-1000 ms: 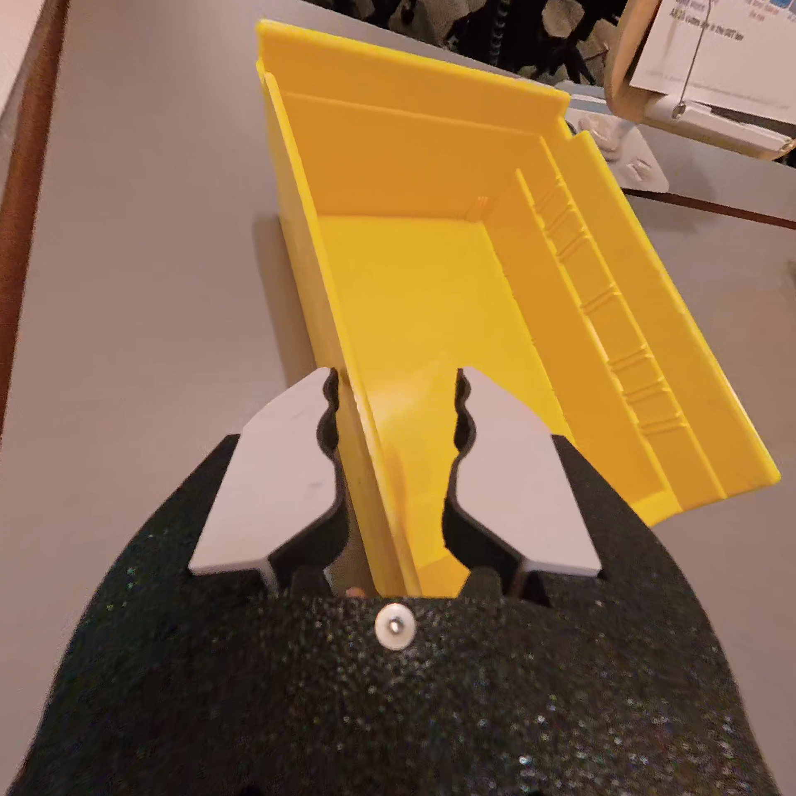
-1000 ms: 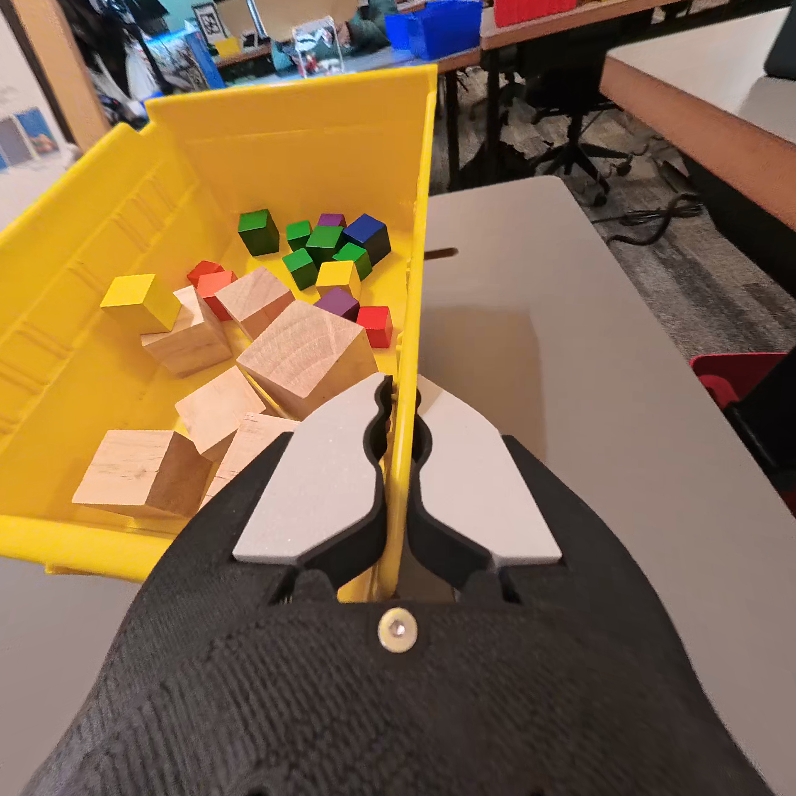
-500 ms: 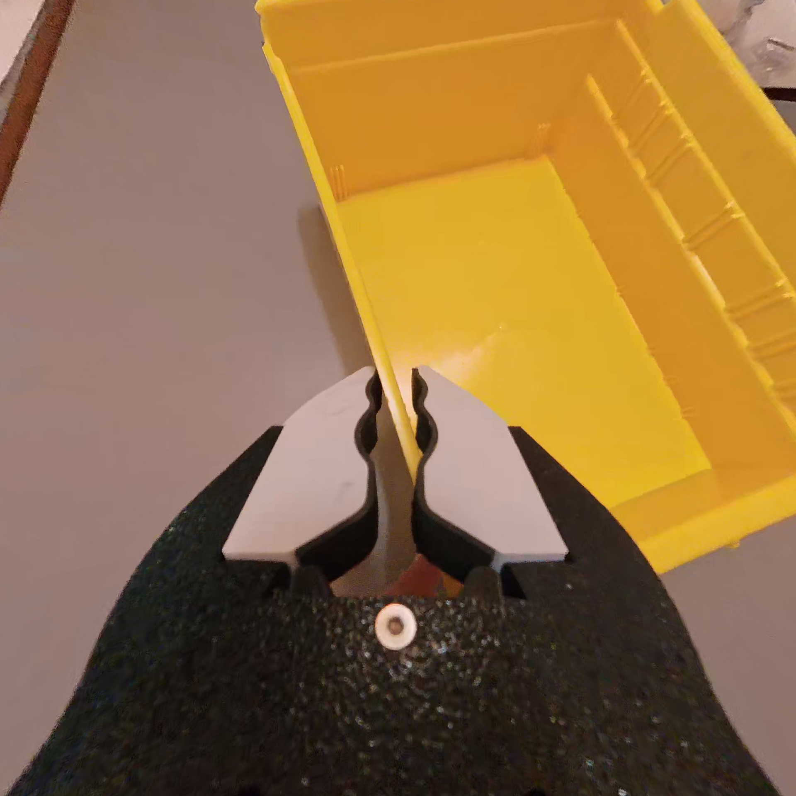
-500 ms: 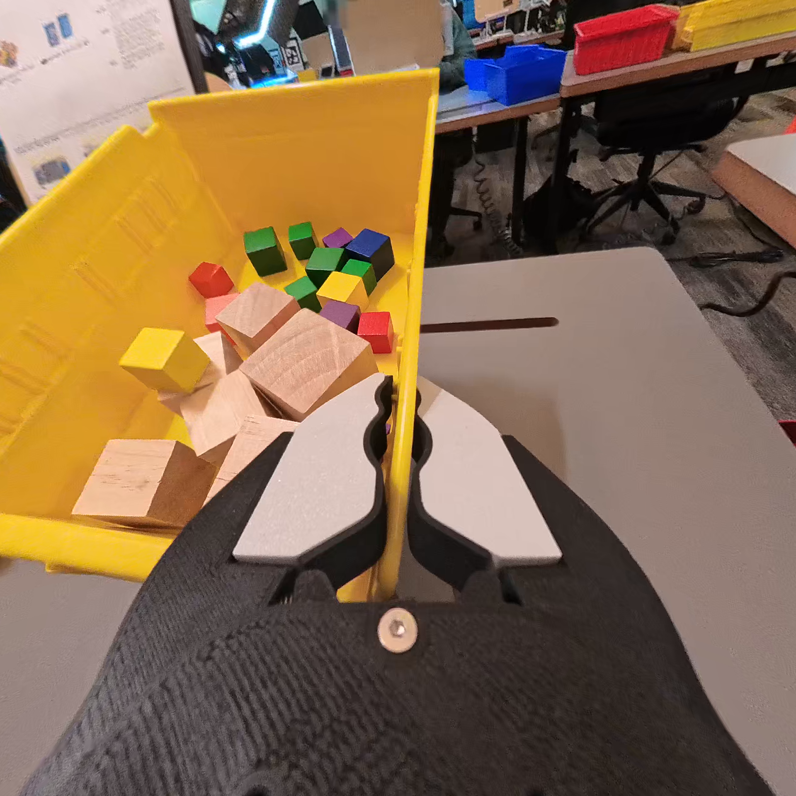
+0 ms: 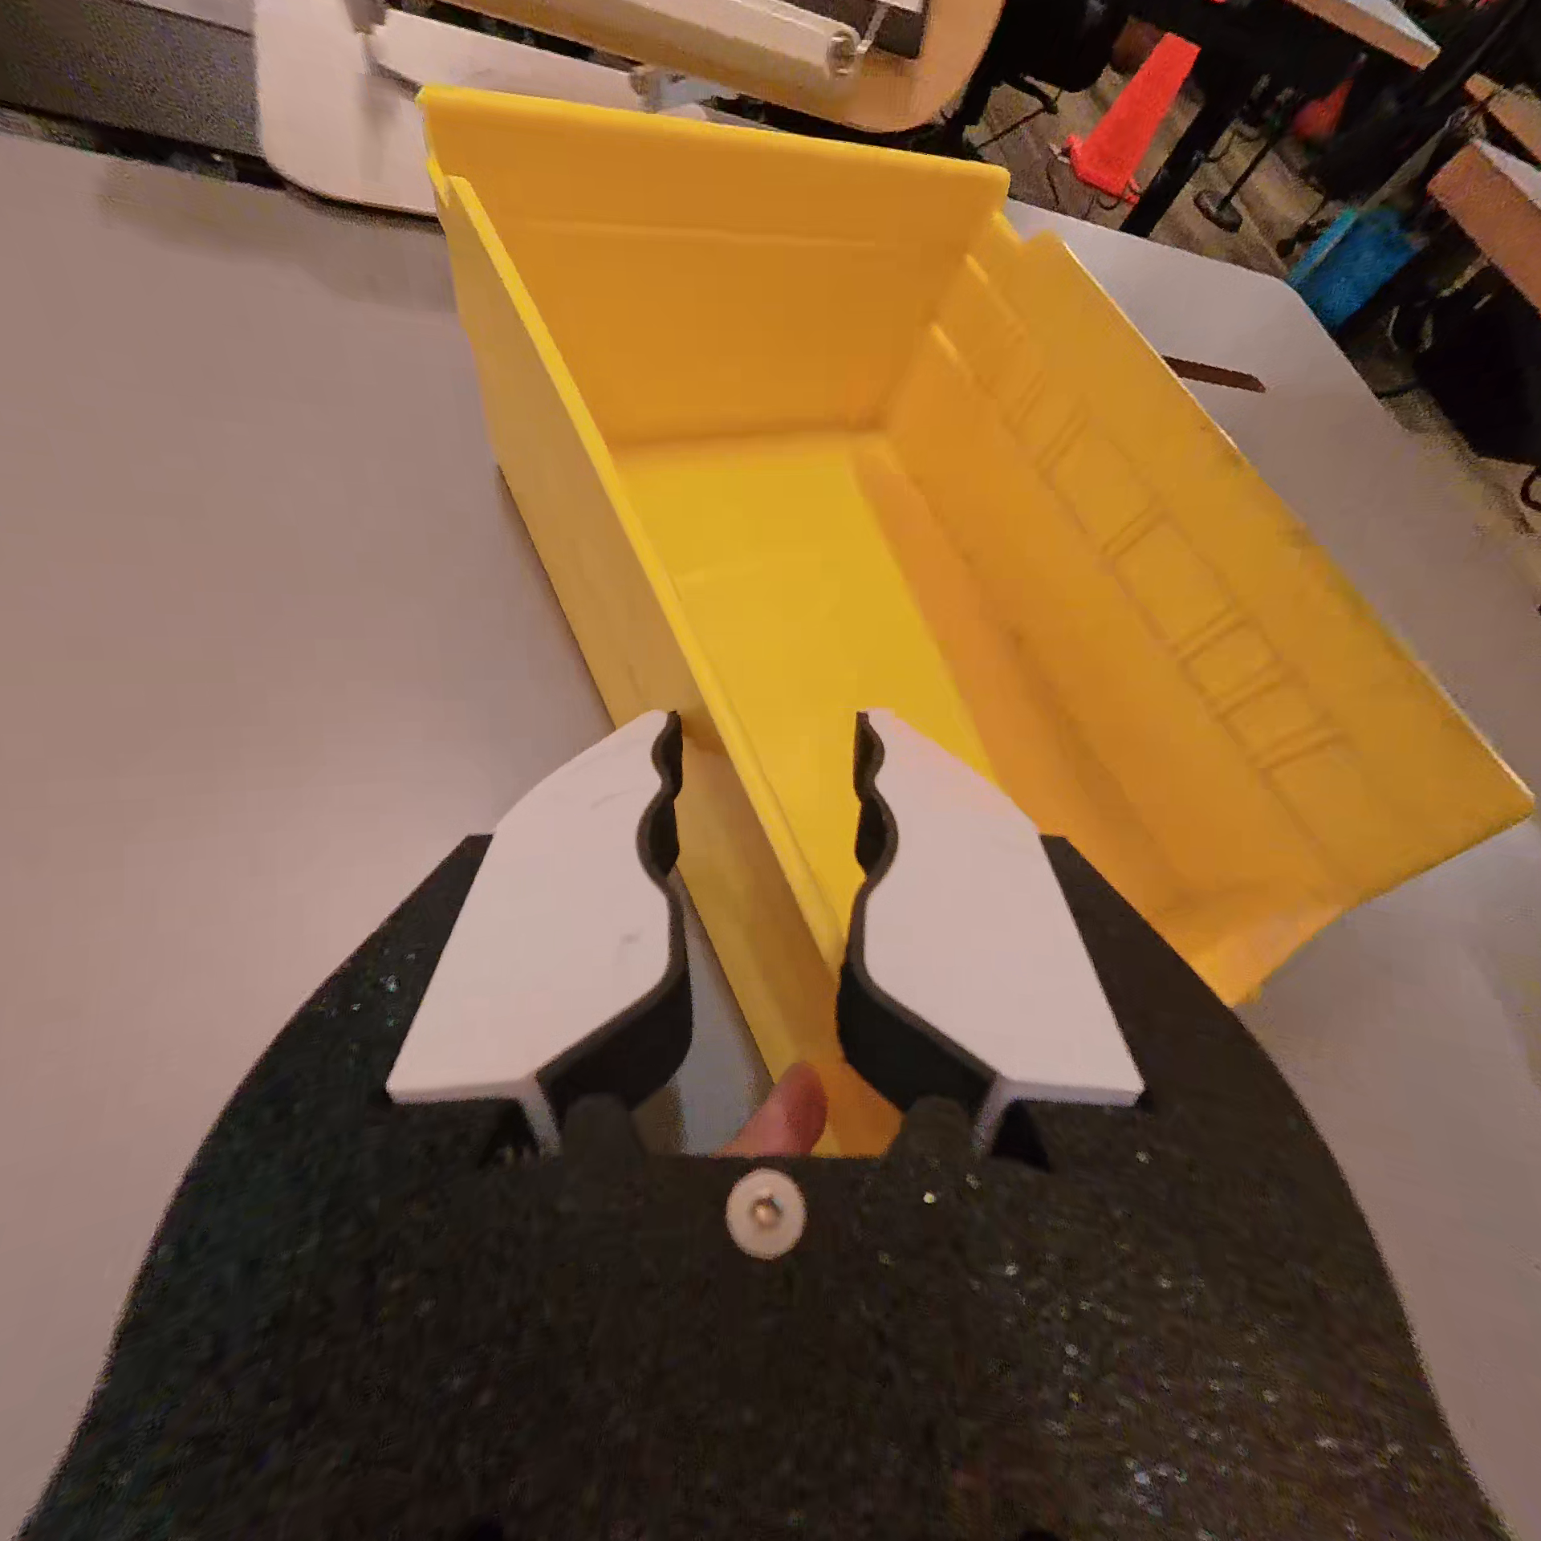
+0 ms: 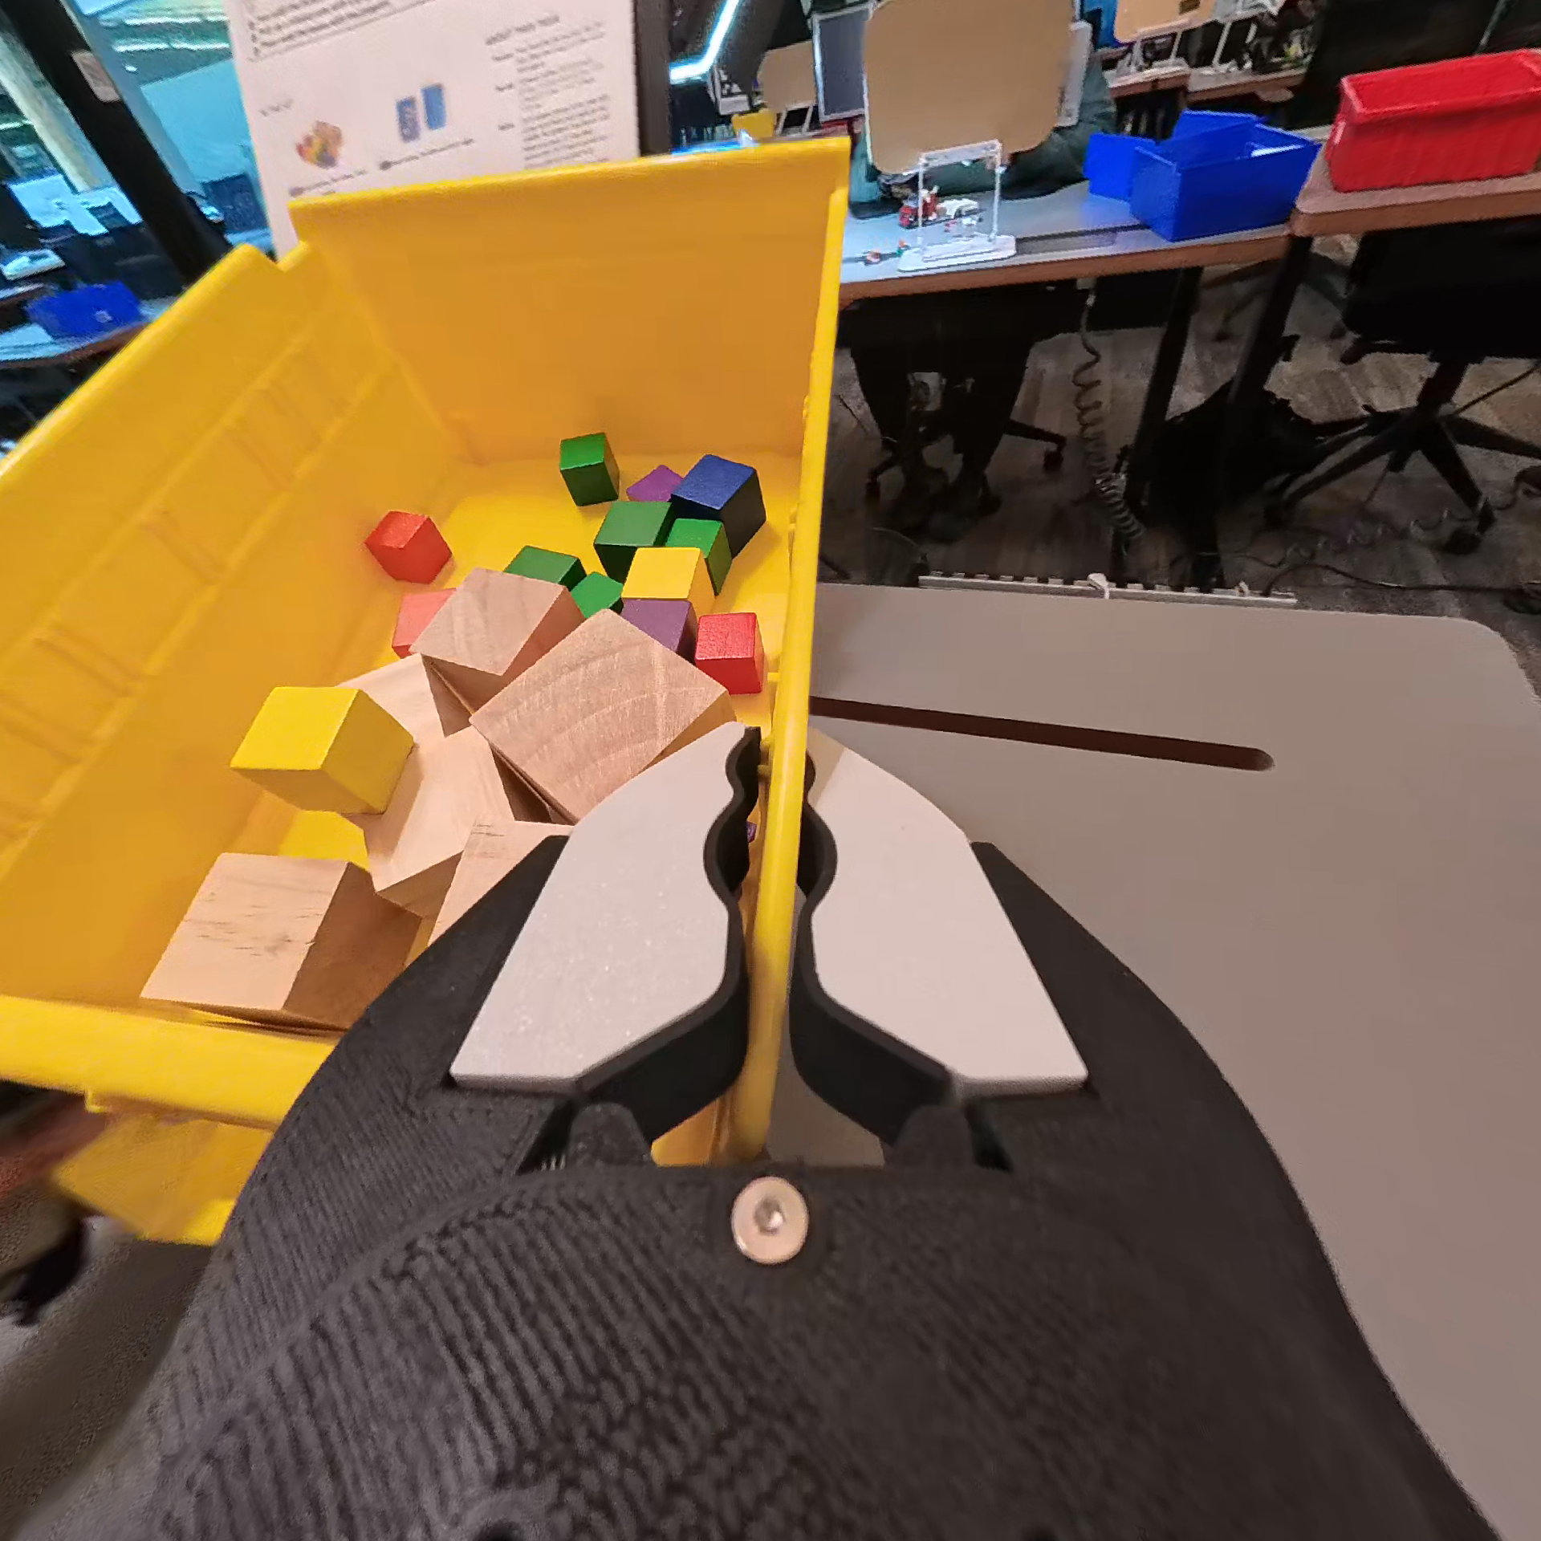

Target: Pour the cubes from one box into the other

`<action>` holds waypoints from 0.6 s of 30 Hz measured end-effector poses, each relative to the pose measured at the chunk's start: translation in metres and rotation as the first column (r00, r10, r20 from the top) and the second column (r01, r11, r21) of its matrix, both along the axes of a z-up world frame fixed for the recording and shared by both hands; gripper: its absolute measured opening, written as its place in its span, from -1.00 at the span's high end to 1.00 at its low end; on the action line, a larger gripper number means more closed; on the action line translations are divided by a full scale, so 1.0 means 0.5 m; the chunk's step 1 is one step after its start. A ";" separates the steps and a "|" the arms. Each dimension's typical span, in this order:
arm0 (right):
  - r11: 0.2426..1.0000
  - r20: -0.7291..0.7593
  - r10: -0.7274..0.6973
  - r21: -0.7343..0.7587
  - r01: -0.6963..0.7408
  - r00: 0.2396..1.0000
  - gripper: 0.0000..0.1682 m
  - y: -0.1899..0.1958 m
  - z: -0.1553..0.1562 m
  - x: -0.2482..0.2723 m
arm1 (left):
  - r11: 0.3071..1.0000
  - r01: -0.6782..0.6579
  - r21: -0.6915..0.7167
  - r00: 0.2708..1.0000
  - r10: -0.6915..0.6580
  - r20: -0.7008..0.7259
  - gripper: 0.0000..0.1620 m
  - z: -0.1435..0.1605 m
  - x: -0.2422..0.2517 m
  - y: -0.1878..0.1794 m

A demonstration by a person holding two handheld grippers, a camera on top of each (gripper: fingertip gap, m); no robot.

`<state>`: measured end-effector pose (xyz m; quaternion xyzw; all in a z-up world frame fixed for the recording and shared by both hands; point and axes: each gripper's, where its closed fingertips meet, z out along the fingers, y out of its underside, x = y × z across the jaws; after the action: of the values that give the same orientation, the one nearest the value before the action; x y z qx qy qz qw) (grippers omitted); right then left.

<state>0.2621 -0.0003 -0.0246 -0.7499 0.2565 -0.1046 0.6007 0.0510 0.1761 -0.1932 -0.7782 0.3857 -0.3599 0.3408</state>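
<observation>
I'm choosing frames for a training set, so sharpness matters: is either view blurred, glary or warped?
Left wrist view: warm, dim light, soft glare on the empty yellow box floor, its straight walls splayed by the wide lens. Right wrist view: brighter, the cubes sharp, blur only at the lower left corner, and the table edge curved.

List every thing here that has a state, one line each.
left gripper: open, jaws astride a wall of the empty box
empty yellow box: holds nothing, on the table
right gripper: shut on a wall of the full box
full yellow box: holds cubes, tilted
cubes: piled loose inside
</observation>
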 end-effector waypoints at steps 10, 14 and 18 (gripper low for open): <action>1.000 0.007 0.015 -0.020 -0.015 1.000 0.94 0.020 0.025 -0.010 | 0.975 0.130 -0.178 0.958 -0.077 0.276 0.45 0.040 0.260 -0.201; 0.998 0.025 -0.024 -0.052 0.025 0.999 0.94 -0.006 0.020 0.014 | 0.949 0.244 -0.198 0.884 -0.135 0.447 0.41 0.078 0.299 -0.235; 0.998 0.007 -0.032 -0.052 0.033 0.999 0.94 -0.018 0.004 0.025 | 0.875 0.410 -0.257 0.718 -0.136 0.682 0.39 0.143 0.266 -0.231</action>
<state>0.2745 -0.0093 -0.0227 -0.7607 0.2639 -0.1234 0.5800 0.1842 0.0608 -0.1216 -0.5906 0.2775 -0.7215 0.2318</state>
